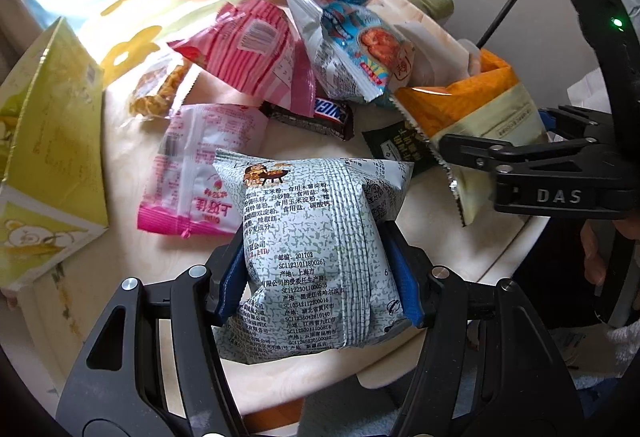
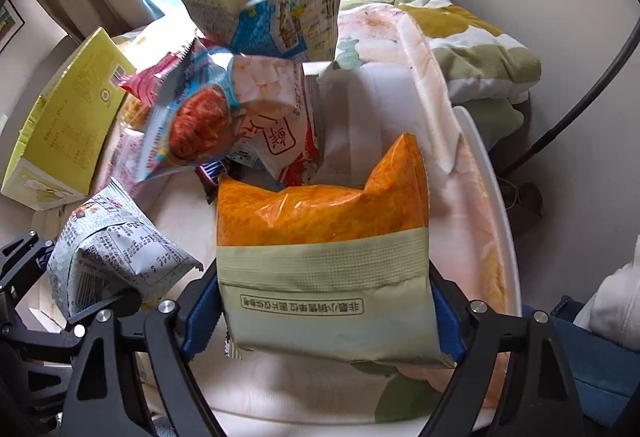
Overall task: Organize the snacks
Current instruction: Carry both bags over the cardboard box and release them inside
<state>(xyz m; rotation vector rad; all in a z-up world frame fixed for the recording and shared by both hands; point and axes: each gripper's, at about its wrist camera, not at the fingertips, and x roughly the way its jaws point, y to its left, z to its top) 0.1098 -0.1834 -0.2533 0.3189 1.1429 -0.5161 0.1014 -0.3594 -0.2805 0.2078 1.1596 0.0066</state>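
Left wrist view shows the left gripper (image 1: 320,277) clamping a puffy grey-speckled foil packet (image 1: 316,237) above the pale round tabletop (image 1: 460,257), the right gripper (image 2: 328,301) pinching an orange-and-cream crinkled bag (image 2: 324,245); carry both level, squeezing gently so neither bursts.

Grey speckled packet (image 1: 316,257), orange-and-cream bag (image 2: 326,257), pink striped pouch (image 1: 256,53), yellow box (image 1: 44,141)

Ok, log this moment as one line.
left gripper: holds grey speckled foil packet | right gripper: holds orange-and-beige plastic bag | both above table
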